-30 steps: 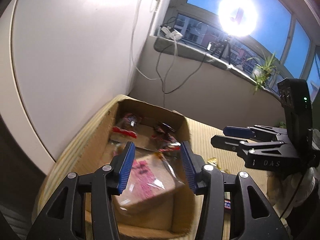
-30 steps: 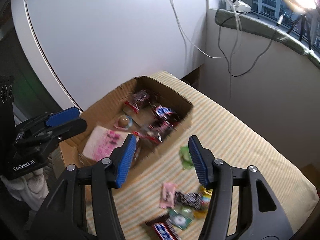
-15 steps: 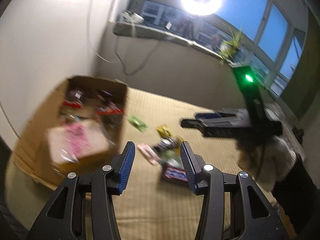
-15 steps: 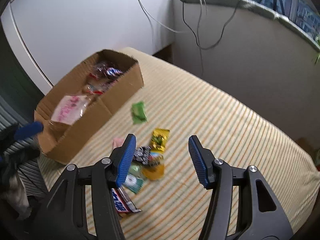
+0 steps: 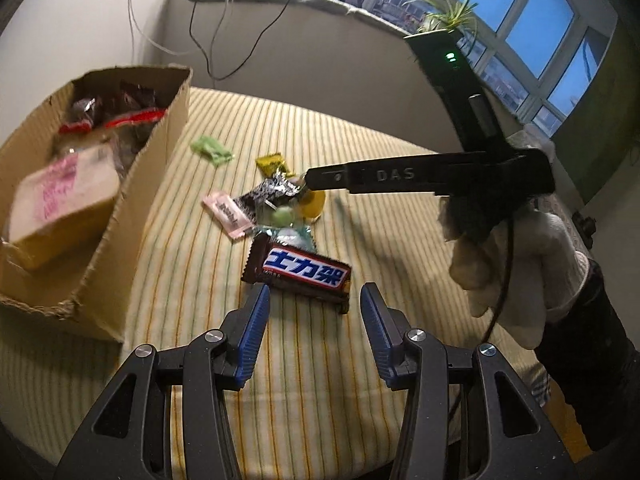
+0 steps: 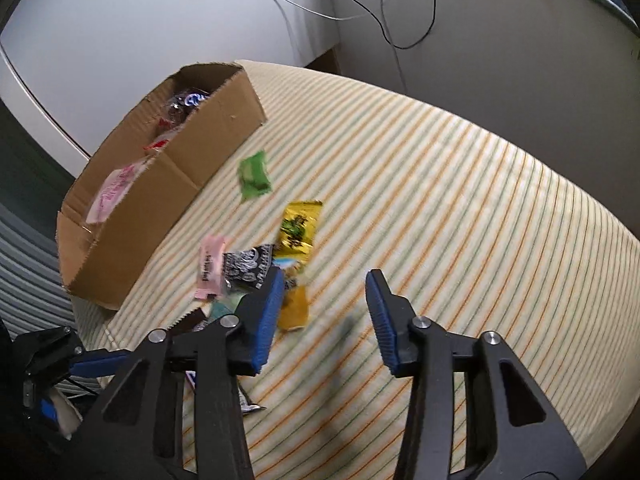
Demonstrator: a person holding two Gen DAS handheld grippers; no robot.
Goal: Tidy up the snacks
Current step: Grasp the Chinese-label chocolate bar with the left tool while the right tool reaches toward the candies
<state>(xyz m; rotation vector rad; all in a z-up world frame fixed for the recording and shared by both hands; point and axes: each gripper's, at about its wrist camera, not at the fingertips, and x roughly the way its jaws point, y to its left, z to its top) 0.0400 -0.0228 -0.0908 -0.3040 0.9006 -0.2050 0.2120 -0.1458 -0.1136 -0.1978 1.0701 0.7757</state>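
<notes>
The left gripper [image 5: 314, 306], black with blue ribbed pads, hangs over the striped yellow cloth [image 5: 400, 184] with its jaws apart and nothing between them; the near end of a brown chocolate bar with blue and white lettering [image 5: 306, 272] lies just beyond its tips. The right gripper [image 6: 324, 296], held in a white-gloved hand [image 5: 516, 268], has just been closing its jaws, yet they stand apart with only cloth between them. Its left pad lies over the edge of the snack pile, just beside a flat orange-yellow packet [image 6: 294, 308]; whether it touches anything cannot be told.

Beyond the chocolate bar lies the loose cluster: a black and white patterned wrapper [image 6: 246, 266], a pink sachet [image 6: 210, 266] touching it, a gold foil packet with green print [image 6: 298, 226], and a pale teal wrapper [image 5: 296, 236] partly under the bar. A green wrapped sweet [image 6: 254, 174] lies apart, nearer the open brown cardboard box [image 6: 168, 204]. The box stands at the cloth's far left and holds a clear pack printed pink [image 5: 60, 192] and dark and red wrappers [image 5: 116, 112]. Behind, cables [image 5: 224, 48] hang against a pale wall.
</notes>
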